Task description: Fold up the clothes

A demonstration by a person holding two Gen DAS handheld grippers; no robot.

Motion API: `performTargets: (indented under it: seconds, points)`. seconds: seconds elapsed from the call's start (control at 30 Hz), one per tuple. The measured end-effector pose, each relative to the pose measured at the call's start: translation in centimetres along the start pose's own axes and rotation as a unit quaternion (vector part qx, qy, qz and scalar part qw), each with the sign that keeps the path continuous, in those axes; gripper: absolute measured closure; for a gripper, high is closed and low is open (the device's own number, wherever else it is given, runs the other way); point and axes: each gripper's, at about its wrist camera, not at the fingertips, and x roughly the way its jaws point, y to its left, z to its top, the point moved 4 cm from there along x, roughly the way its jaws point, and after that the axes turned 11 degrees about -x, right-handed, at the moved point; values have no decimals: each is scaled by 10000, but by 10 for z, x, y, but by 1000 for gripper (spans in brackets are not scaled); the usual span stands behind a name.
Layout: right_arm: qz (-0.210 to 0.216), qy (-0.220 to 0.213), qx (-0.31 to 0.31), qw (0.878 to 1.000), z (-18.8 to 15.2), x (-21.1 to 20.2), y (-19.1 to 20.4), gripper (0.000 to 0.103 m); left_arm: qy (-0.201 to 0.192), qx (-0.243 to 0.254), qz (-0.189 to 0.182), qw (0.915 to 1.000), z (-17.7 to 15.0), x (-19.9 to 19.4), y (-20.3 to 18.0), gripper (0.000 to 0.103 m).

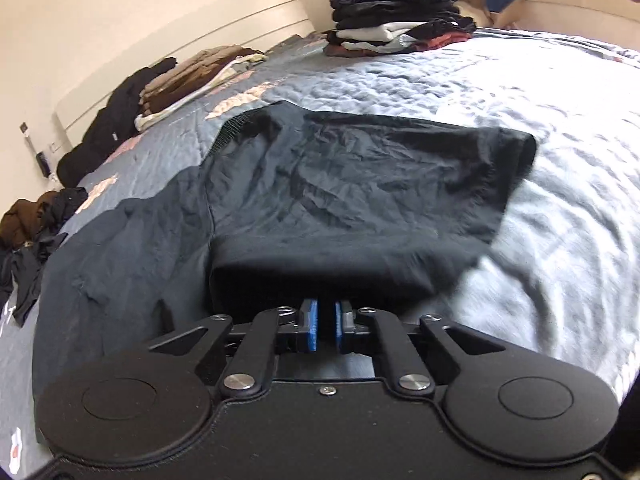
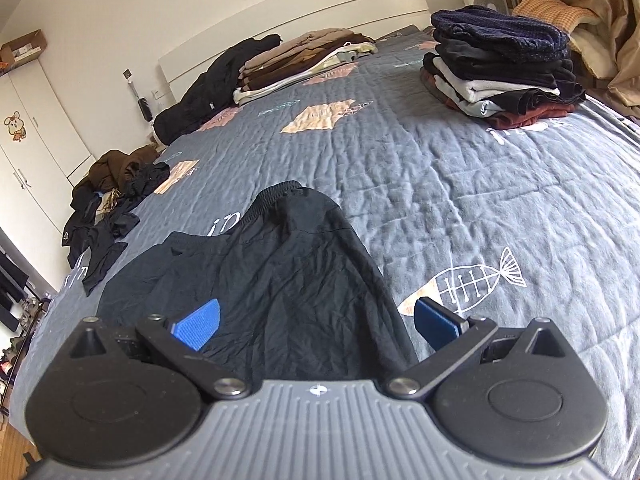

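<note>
Black shirt [image 1: 352,196] lies half-folded near the bed [image 2: 500,208] front edge. Left gripper [image 1: 326,326] is clamped on its near hem; right gripper [image 2: 316,320] hangs spread wide, empty. One-sided pull could drag the fold crooked or bunch it.

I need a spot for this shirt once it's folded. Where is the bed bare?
Bare quilt lies between the black shirt and the folded stack. Crowded: the headboard pile and the loose heap at the left edge.
</note>
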Motion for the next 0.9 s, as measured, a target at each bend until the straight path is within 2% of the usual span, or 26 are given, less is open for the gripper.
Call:
performTargets:
  seconds: [0.13, 0.2, 0.37, 0.43, 0.5, 0.57, 0.6, 0.63, 0.67, 0.8, 0.87, 0.9]
  points:
    - [19, -24, 43, 10000, 1, -1, -1, 0, -5, -555, -655, 9963, -8, -25, 7, 100]
    - [35, -34, 57, 10000, 1, -2, -1, 0, -56, -665, -958, 9932, -12, -40, 10, 102]
    - [59, -23, 40, 10000, 2, -1, 2, 0, 32, -528, -1196, 9914, -24, -61, 9, 103]
    - [50, -26, 29, 10000, 2, -1, 3, 0, -28, -305, -1098, 9935, -26, -67, 3, 102]
    - [50, -39, 32, 10000, 2, -2, 3, 0, -298, -138, -854, 9958, -23, -77, -2, 99]
    - [38, -53, 47, 10000, 2, -3, 2, 0, -681, 46, -517, 9963, -17, -87, -7, 88]
    - [31, -57, 57, 10000, 2, -4, 1, 0, -866, 201, -231, 9958, -14, -88, -11, 66]
    - [24, -62, 68, 10000, 2, -4, 0, 0, -1044, 365, 73, 9938, -10, -89, -15, 38]
    - [16, -67, 82, 9999, 2, -4, 0, 0, -1160, 579, 305, 9911, -9, -87, -19, 29]
    - [9, -84, 117, 9999, 3, -5, -4, 0, -1300, 1470, 592, 9788, -11, -64, -41, 28]
    - [3, -86, 110, 9999, 3, -6, -5, 0, -1246, 1681, 637, 9758, -13, -49, -49, 32]
    - [-5, -88, 111, 9999, 3, -6, -5, 0, -1192, 1715, 668, 9757, -14, -40, -50, 43]
